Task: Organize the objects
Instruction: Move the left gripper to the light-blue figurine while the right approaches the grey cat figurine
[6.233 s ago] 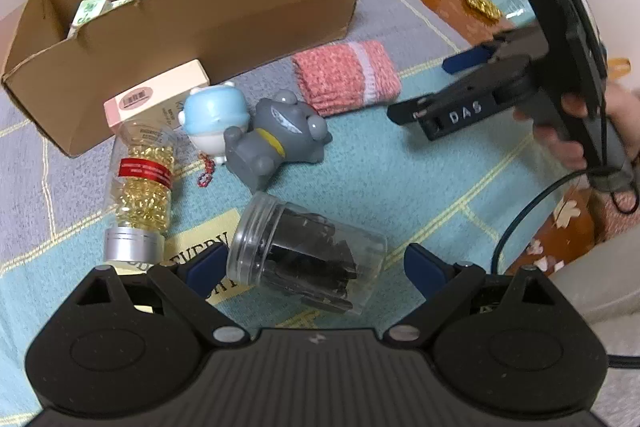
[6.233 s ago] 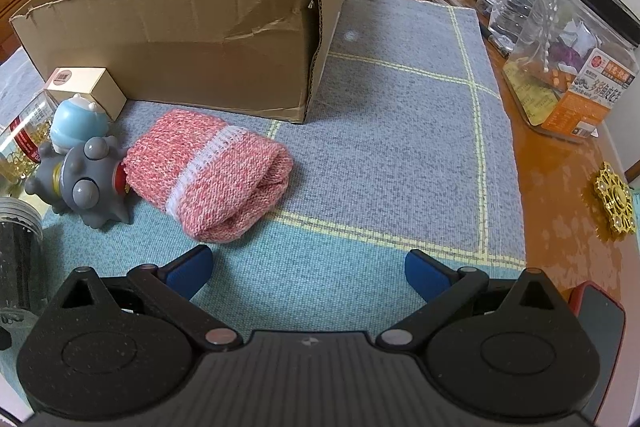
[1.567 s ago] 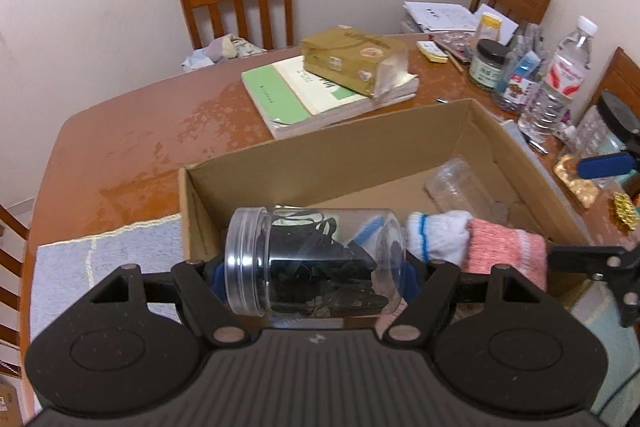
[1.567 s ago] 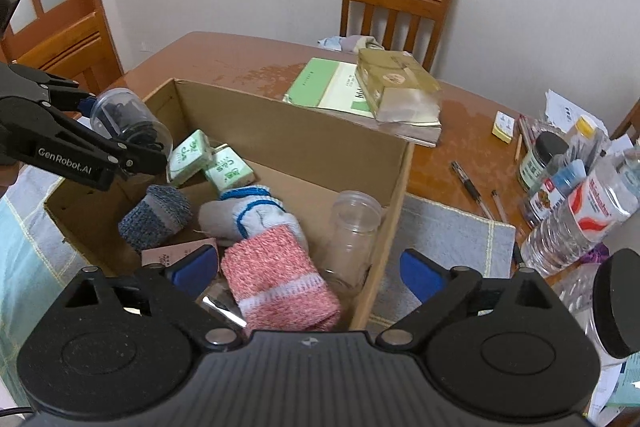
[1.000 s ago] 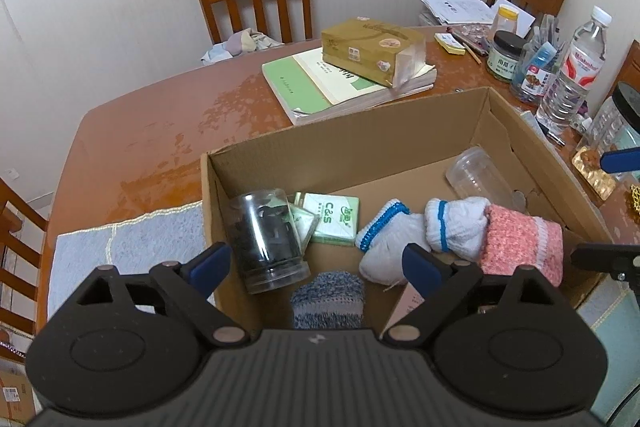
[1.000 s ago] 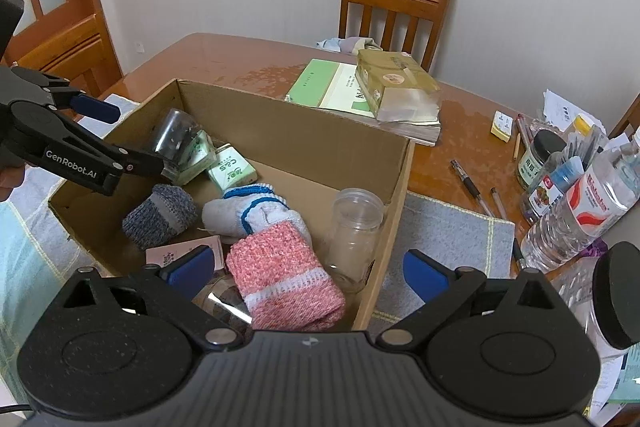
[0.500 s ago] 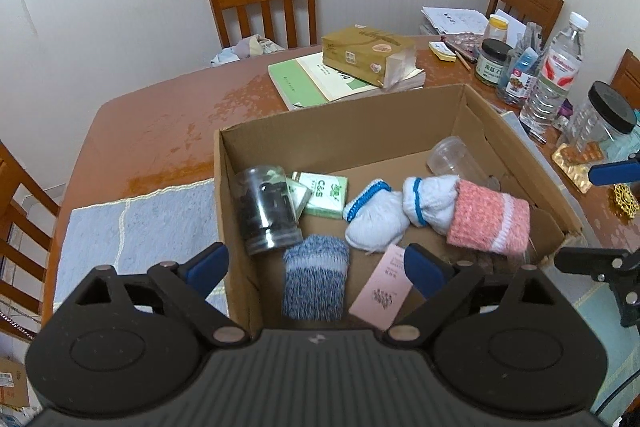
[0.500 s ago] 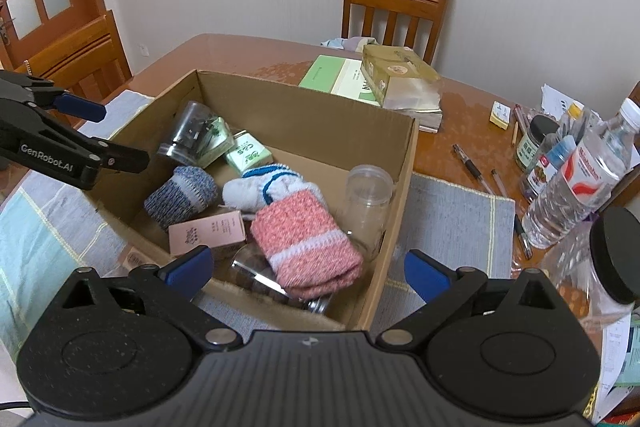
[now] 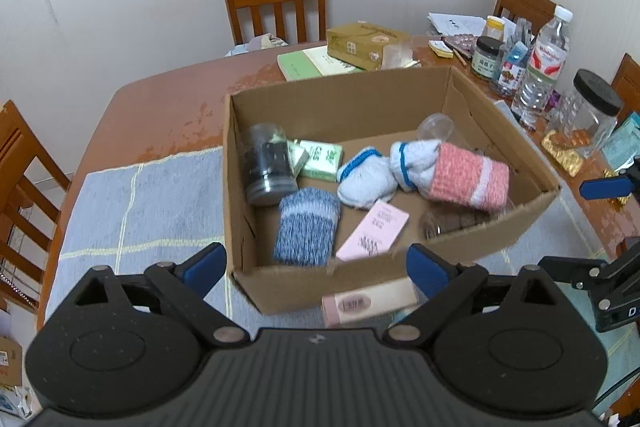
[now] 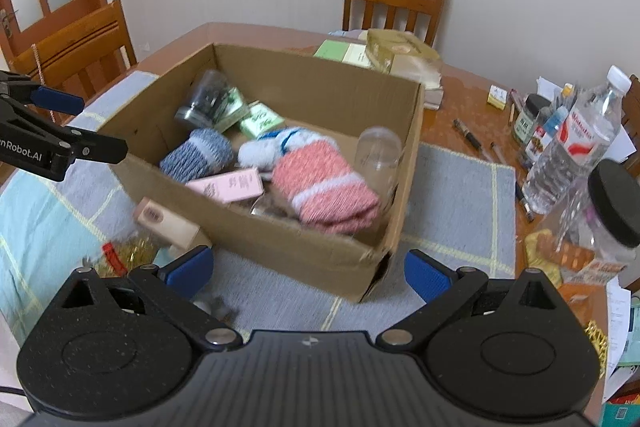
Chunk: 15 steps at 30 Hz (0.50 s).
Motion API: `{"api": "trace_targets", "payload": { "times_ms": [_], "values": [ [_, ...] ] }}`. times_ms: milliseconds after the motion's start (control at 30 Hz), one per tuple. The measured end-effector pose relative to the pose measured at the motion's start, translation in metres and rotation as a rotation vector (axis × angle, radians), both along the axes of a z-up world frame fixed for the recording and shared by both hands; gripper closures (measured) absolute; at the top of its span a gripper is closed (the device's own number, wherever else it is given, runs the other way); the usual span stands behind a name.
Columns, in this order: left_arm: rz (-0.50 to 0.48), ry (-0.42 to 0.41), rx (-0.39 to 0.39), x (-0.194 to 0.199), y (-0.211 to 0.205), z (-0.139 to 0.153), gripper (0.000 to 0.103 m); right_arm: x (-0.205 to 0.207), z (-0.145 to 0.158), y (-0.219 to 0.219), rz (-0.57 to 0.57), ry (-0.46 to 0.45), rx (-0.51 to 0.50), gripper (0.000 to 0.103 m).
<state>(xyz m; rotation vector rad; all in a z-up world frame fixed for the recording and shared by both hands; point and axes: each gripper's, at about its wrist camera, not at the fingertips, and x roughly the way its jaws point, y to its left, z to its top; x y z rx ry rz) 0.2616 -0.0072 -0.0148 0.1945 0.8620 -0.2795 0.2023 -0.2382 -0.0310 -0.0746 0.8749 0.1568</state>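
Note:
The cardboard box stands on the grey-blue mat. Inside lie the clear jar of dark pieces, a pink sock roll, a blue-grey sock roll, white socks, green packets, a pink carton and an empty clear jar. My left gripper hovers near the box's front left with its jaws opening, holding nothing. My right gripper is open and empty near the box's front right corner.
A beige-pink carton and a bottle of yellow capsules lie on the mat in front of the box. A water bottle, jars and pens crowd the table's right side. Books lie behind the box; chairs surround the table.
The left gripper let go of the dark jar, which now lies in the box's left corner. Both grippers have drawn back from the box towards the near side.

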Motion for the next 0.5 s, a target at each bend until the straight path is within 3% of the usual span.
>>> {"api": "trace_targets", "payload": {
  "times_ms": [500],
  "values": [
    [0.045, 0.067, 0.048, -0.041, 0.004, -0.054, 0.006, -0.027, -0.035, 0.021, 0.017, 0.065, 0.041, 0.000]
  ]
}}
